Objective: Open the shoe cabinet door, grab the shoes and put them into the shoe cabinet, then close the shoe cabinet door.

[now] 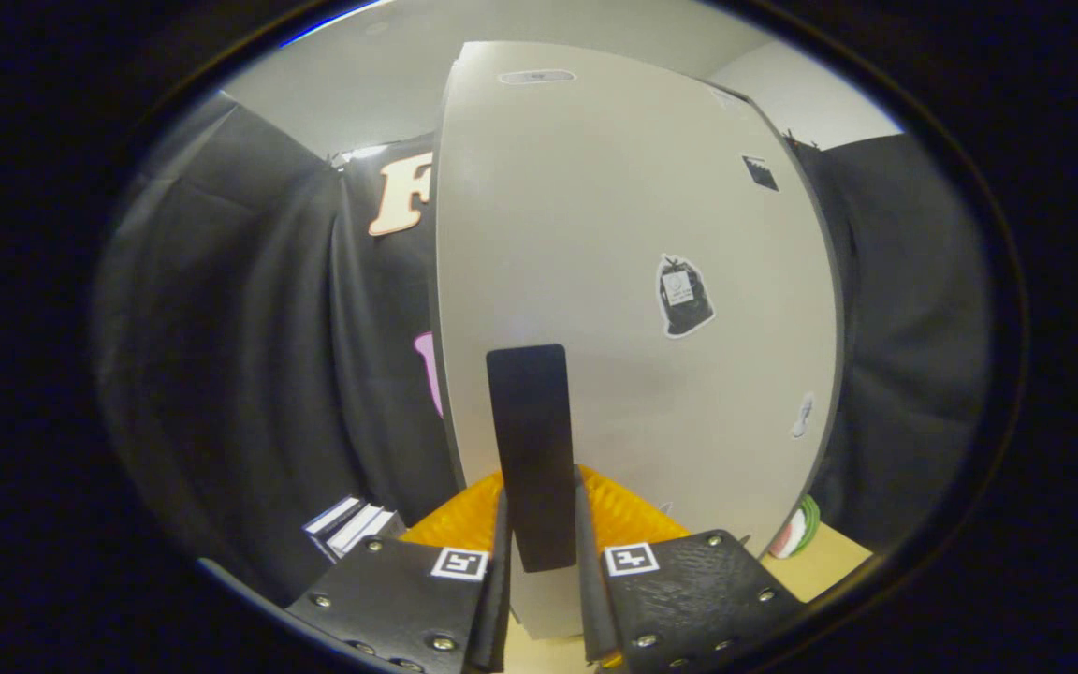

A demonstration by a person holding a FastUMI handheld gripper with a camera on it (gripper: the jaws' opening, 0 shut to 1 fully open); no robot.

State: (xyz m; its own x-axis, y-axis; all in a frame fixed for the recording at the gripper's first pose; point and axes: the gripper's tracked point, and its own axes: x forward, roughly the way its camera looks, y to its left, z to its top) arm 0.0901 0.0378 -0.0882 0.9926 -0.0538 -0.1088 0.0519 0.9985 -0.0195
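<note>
Here, label by label, is what I see from my remote seat.

Door handle: I see the dark, flat, upright handle (pixel 531 449) of the shoe cabinet door (pixel 633 234); it stands between the two fingers, its lower end reaching down into the gap.

Gripper: my gripper (pixel 539 562) has its fingers drawn in close, one on each side of the handle and right against its edges; I read them as clamped on the handle.

Shoe cabinet door: the pale panel rises straight ahead of the fingers and seems to stand at an angle, its left edge nearest me. I cannot tell whether it is ajar.

Stickers: a dark bag-shaped sticker (pixel 683 296) sits on the door to the right of the handle, a small dark square one (pixel 760 172) is higher up toward the right edge, and a small pale one (pixel 802 416) is low near the right edge.

Orange thing: something ribbed and orange (pixel 464 520) lies just behind the fingers at the door's foot; I cannot tell what it is.

Table: a light wooden table (pixel 824 566) shows to the lower right, with a round red, white and green thing (pixel 799 532) near the door's corner.

Left side: a stack of white, dark-edged flat items (pixel 352 524) lies beside the left finger.
</note>
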